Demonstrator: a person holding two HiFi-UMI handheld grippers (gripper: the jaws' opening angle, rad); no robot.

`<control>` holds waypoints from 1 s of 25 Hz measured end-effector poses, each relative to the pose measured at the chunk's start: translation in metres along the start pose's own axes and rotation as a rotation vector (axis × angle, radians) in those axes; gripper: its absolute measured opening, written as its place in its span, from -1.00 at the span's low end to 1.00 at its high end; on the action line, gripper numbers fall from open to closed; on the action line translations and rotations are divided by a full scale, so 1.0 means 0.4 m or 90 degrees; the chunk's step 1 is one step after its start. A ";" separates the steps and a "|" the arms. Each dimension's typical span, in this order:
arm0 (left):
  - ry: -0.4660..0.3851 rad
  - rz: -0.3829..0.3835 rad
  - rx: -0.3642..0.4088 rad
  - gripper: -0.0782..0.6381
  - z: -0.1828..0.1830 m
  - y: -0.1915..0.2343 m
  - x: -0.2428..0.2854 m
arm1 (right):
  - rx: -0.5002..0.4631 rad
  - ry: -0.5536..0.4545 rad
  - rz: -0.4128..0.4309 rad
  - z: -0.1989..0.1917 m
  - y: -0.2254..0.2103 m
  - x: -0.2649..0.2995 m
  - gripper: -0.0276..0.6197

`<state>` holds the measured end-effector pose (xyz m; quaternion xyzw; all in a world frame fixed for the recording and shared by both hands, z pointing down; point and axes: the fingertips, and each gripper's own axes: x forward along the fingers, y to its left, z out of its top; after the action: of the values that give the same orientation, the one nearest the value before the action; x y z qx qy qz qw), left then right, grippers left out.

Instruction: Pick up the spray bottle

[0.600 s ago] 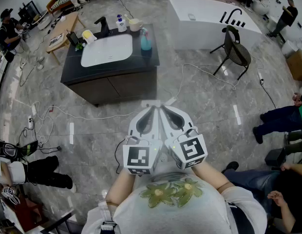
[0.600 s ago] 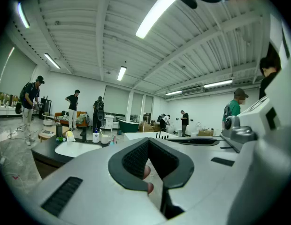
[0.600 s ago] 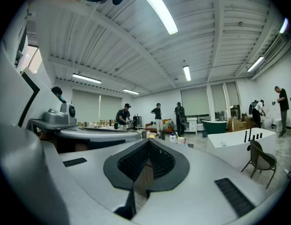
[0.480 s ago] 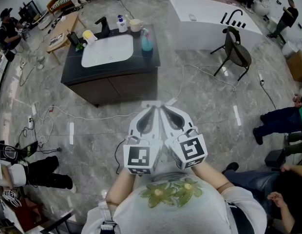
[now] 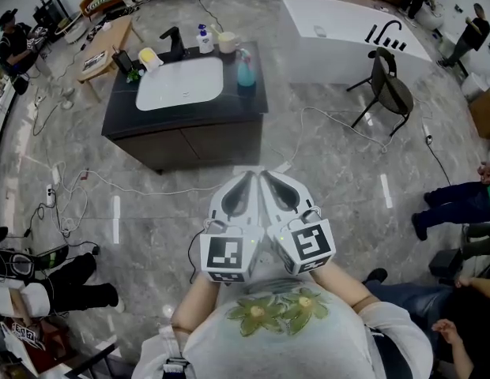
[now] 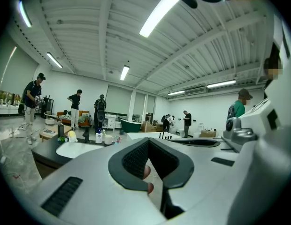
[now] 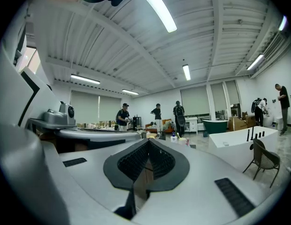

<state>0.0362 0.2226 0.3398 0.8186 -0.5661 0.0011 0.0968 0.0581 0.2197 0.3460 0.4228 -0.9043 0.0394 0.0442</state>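
Observation:
The spray bottle (image 5: 245,68) is teal with a pale pink top. It stands upright on the right part of the dark vanity counter (image 5: 253,101), beside the white sink basin (image 5: 182,81). It is far ahead of both grippers. My left gripper (image 5: 247,175) and right gripper (image 5: 264,174) are held side by side close to my chest, pointing toward the vanity. Both are shut with nothing in them. In the left gripper view the jaw tips (image 6: 149,140) meet, and likewise in the right gripper view (image 7: 149,141). The bottle (image 7: 187,142) shows there as a tiny shape.
A black faucet (image 5: 171,42), a white pump bottle (image 5: 204,39), a cup (image 5: 227,43) and a yellow item (image 5: 148,56) sit at the counter's back. A white bathtub (image 5: 348,38) and a dark chair (image 5: 387,89) stand to the right. Cables (image 5: 150,189) cross the floor. People stand at both sides.
The head view has shifted slightly, so the vanity and bathtub sit a little lower and further right. Both grippers keep the same place and stay shut.

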 end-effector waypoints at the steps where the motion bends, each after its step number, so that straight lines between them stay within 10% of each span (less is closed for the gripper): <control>1: 0.000 0.001 0.000 -0.76 0.001 0.008 0.005 | 0.001 -0.001 0.000 0.000 0.000 0.010 -0.84; 25: -0.014 0.015 -0.007 -0.76 0.038 0.265 0.164 | -0.033 -0.013 0.011 0.016 -0.013 0.314 -0.84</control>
<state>-0.0402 0.1235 0.3488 0.8111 -0.5770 -0.0101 0.0953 -0.0182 0.1201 0.3539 0.4144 -0.9089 0.0116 0.0454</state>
